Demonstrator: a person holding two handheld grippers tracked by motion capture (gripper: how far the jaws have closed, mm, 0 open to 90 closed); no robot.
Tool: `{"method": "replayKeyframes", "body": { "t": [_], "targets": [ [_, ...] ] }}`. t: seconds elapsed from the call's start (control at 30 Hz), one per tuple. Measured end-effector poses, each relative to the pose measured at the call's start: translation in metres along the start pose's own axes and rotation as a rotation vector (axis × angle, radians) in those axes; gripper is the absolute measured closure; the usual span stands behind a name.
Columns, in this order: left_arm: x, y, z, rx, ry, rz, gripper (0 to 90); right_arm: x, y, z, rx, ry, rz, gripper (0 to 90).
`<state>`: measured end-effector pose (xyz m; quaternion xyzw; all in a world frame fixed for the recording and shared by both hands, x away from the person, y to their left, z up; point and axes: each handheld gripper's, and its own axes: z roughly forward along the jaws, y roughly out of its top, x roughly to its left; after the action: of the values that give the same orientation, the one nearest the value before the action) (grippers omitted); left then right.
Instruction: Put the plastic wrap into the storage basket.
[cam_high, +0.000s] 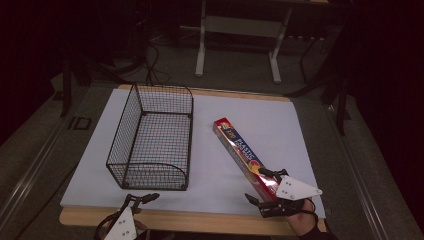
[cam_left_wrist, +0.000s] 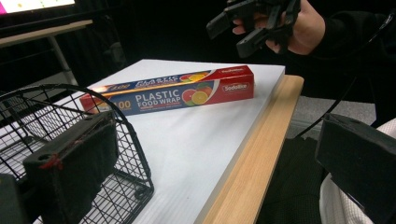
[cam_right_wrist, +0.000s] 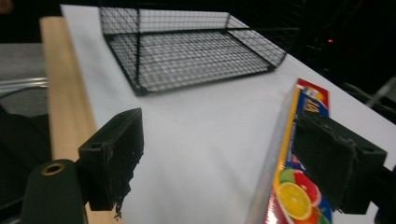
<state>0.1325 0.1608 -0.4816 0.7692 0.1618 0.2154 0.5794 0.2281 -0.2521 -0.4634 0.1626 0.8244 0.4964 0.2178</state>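
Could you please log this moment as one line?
right hand-held gripper: open, above near end of wrap box | left hand-held gripper: open, by basket | box: flat on table, outside basket

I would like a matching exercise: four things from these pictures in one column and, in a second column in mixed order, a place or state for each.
Things:
1. wire basket
2. plastic wrap box
3. left gripper
4. right gripper

Places or states:
A. lying flat on the white sheet, right of the middle
B. jaws open at the box's near end
C. empty, on the left half of the white sheet
D. jaws open over the near wooden edge, holding nothing

Pairs: 1-C, 2-A, 3-D, 4-B
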Motion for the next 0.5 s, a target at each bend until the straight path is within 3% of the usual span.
{"method": "replayKeyframes", "body": {
  "t": [0.27, 0.5],
  "targets": [
    [-0.001, -0.002, 0.001, 0.012, -0.010, 0.005, 0.0, 0.007, 0.008, -0.003, 0.013, 0.022, -0.026, 11.5],
    [-0.001, -0.003, 0.002, 0.014, -0.027, 0.002, 0.0, 0.012, 0.011, 0.004, 0.051, -0.017, -0.066, 11.4]
  ]
}}
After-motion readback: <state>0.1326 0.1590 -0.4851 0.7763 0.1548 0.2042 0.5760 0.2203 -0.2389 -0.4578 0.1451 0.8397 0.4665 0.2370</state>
